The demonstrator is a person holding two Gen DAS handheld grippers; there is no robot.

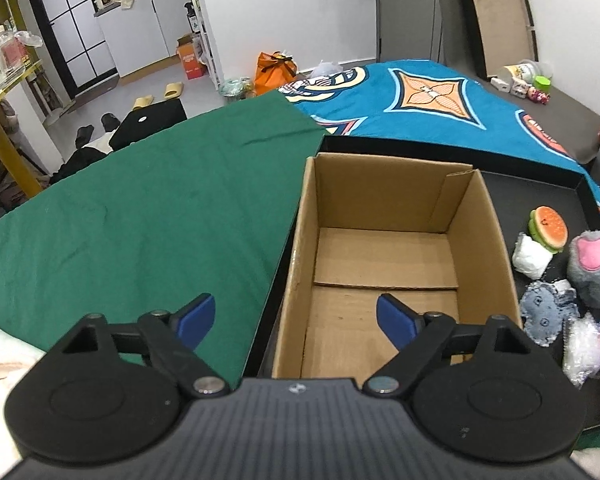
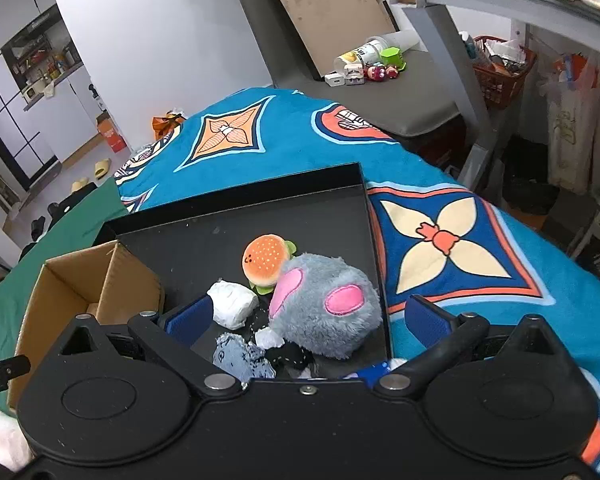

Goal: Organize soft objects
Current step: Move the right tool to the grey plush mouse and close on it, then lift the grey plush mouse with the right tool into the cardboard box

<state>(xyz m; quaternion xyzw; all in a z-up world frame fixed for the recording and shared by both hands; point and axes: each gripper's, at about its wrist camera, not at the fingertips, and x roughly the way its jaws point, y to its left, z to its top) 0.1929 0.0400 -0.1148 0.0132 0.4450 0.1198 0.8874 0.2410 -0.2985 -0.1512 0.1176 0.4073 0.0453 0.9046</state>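
A cardboard box [image 1: 383,264], seen empty at the centre of the left wrist view, stands in a black tray [image 2: 228,220] laid on a bed. The soft things are heaped in the tray just beside the box: a burger toy [image 2: 266,261], a white bundle [image 2: 232,304], a grey plush with pink patches [image 2: 323,304] and a blue denim piece [image 2: 240,354], all touching or overlapping at the lower centre of the right wrist view.

The left gripper [image 1: 296,320] is held above the near rim of the box, its jaws spread wide with nothing between them. The right gripper [image 2: 307,320] hangs over the heap, jaws likewise wide apart and empty, the grey plush and the white bundle lying between them in the frame.

Nothing appears sorted yet; a first pick is judged to be the step in hand. Because the things are crowded, two could be pinched at once, or a neighbour dragged along and spilled over the low tray wall onto the blue patterned blanket [image 2: 451,240]. The plush is bulky and yielding, so a shallow grip might slip off the fur. The light box could be shoved if its rim is struck during a drop.
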